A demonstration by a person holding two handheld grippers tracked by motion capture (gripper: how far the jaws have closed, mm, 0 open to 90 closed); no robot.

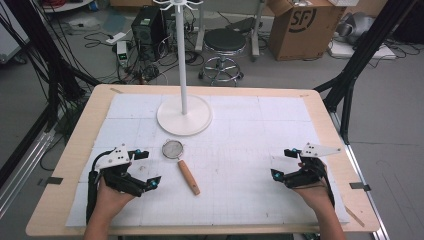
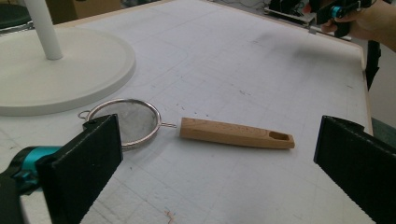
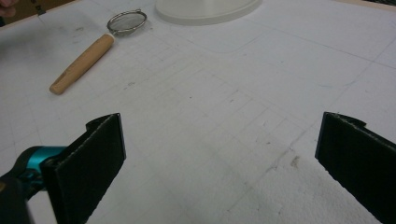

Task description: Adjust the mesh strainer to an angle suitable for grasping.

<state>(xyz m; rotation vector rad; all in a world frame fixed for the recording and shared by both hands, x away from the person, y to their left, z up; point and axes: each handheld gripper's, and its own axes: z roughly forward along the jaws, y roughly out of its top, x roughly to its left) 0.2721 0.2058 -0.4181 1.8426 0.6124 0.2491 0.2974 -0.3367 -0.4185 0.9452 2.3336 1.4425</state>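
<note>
One small strainer (image 1: 181,166) lies on the white mat (image 1: 240,150) just right of your left gripper (image 1: 142,170), well apart from your right gripper (image 1: 285,164), so your left hand is nearer. Both grippers gape wide, holding nothing. Its long axis slants: the round steel mesh bowl (image 2: 133,122) sits near the white stand's base (image 1: 184,115), and the pale wooden handle (image 2: 237,133) points back toward you and rightward.

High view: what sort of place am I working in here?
Probably a lab or workshop test bench, not a kitchen: a padded table, loose cables and electronics on the floor, a stool and a cardboard box behind.
</note>
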